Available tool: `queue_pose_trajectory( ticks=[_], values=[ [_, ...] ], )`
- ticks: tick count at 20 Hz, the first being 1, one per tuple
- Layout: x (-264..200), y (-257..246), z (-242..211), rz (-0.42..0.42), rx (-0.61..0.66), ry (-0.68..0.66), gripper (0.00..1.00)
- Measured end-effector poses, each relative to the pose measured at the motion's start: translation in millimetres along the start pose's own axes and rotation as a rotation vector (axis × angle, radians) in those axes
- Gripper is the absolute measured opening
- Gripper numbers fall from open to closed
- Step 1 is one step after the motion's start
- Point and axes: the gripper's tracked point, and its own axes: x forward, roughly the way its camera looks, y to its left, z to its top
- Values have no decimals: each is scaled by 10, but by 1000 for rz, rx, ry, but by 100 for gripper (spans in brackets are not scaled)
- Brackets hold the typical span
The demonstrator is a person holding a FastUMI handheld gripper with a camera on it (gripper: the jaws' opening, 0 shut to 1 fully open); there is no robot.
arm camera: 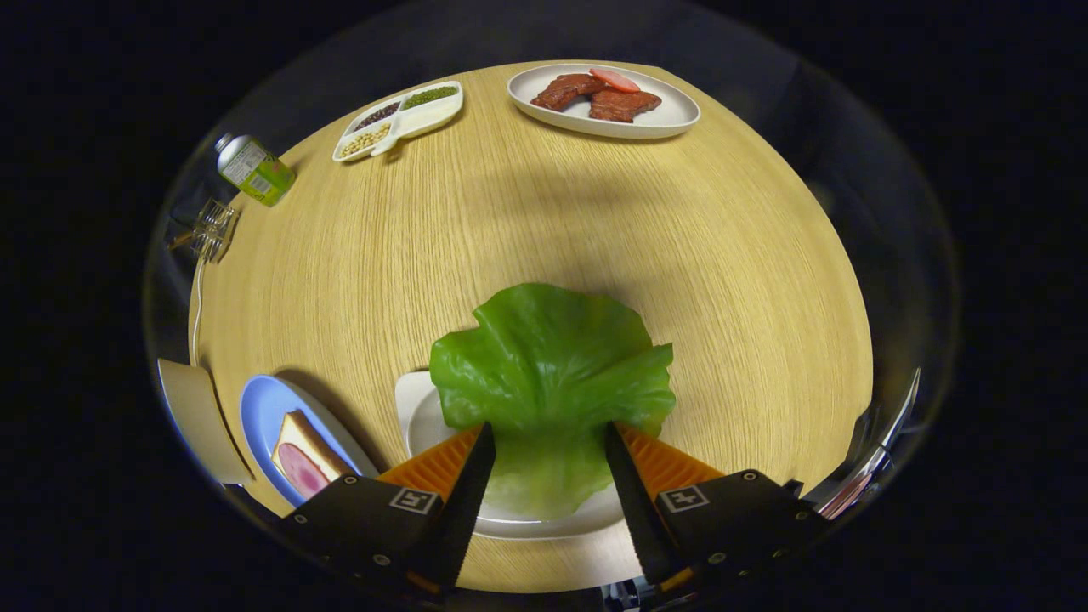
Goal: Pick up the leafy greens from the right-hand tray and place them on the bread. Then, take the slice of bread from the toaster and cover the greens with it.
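Your tongs (544, 442) stand spread and released, straddling the stem end of the broad green lettuce leaf (551, 374), which lies on the white oval tray (416, 416) near the tabletop's (527, 221) near edge. You appear to be at the pick-up step: close on the leaf, then carry it left to the bread slice topped with pink ham (302, 457) on the blue plate (259, 408).

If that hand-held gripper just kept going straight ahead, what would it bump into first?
Most likely the lettuce leaf. The hand-held gripper has its fingers open, and the leaf lies between and just ahead of them on a white plate. Depth is hard to judge here.
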Motion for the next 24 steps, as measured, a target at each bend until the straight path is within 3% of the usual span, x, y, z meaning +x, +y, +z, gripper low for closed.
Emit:
queue_pose_trajectory(
  ticks=[3, 7, 10, 19, 24],
  values=[
    [-12, 8, 14, -8, 44, -37, 68],
    [-6, -18, 39, -13, 91, -78, 24],
    [-33, -24, 31, 25, 104, -61, 8],
    [-758, 520, 85, 214, 75, -166, 4],
    [-941, 843, 2, 244, 3, -174, 4]
  ],
)
